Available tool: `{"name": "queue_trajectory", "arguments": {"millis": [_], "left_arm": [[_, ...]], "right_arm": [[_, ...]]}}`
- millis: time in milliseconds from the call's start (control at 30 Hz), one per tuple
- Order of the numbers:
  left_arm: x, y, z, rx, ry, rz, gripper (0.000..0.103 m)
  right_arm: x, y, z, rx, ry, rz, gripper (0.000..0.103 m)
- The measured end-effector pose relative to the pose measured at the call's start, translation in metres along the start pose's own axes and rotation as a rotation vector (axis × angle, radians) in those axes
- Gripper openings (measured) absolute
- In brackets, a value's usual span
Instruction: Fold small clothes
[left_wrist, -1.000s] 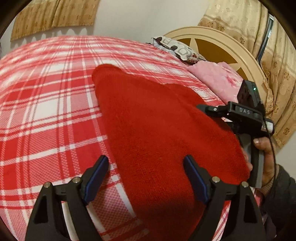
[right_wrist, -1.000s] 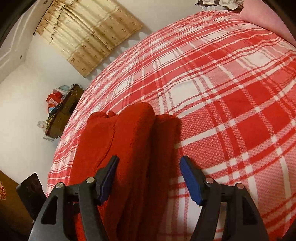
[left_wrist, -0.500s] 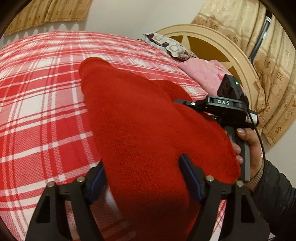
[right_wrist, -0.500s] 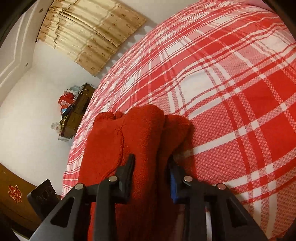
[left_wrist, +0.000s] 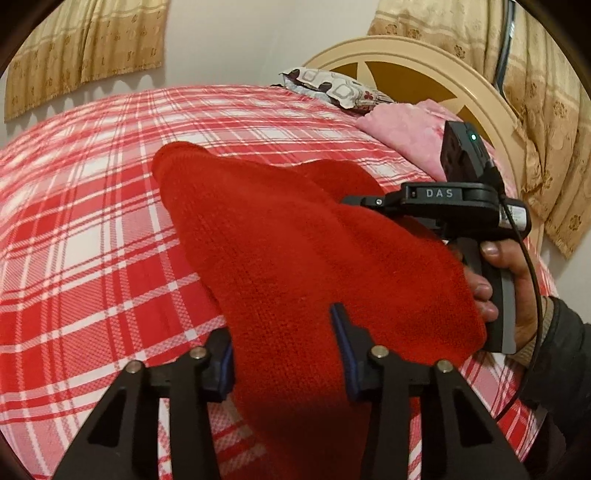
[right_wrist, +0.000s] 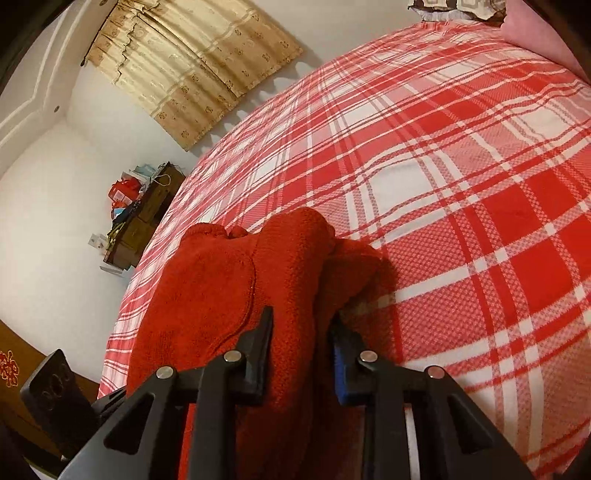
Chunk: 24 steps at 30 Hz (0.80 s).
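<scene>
A red knitted garment (left_wrist: 280, 243) lies on a bed with a red and white plaid cover (left_wrist: 85, 236). My left gripper (left_wrist: 286, 350) is shut on the garment's near edge, cloth bunched between its blue pads. My right gripper (right_wrist: 301, 350) is shut on another part of the same garment (right_wrist: 221, 280), which is folded into thick layers there. The right gripper's body (left_wrist: 461, 199) and the hand holding it show at the right of the left wrist view. The near part of the garment is raised off the cover.
A patterned pillow (left_wrist: 332, 88) and a pink cloth (left_wrist: 410, 129) lie at the head of the bed by a round beige headboard (left_wrist: 424, 66). Curtains (right_wrist: 192, 70) hang on the walls. A dark cabinet with clutter (right_wrist: 144, 214) stands past the bed's far side.
Both grippers went from open to shut on the red garment. The garment's near edge has lifted off the cover and bunched up between the fingers.
</scene>
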<state>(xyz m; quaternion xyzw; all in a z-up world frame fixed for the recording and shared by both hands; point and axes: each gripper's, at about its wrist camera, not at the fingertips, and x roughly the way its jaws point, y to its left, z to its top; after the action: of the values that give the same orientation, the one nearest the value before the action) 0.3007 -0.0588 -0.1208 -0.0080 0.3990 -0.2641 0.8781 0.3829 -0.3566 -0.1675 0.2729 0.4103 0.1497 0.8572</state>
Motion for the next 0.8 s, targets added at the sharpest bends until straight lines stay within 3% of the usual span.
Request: {"name": "queue_trajectory", "arguments": {"millis": [367, 800], "left_arm": [[-0.033, -0.006, -0.014, 0.026, -0.009, 0.009, 0.041], [-0.085, 0.004, -0.037, -0.022, -0.055, 0.047, 0.039]], "right_arm": [[-0.021, 0.030, -0.024, -0.022, -0.013, 0.051, 0.026], [-0.018, 0.079, -0.061, -0.052, 0.017, 0.139, 0.026]]}}
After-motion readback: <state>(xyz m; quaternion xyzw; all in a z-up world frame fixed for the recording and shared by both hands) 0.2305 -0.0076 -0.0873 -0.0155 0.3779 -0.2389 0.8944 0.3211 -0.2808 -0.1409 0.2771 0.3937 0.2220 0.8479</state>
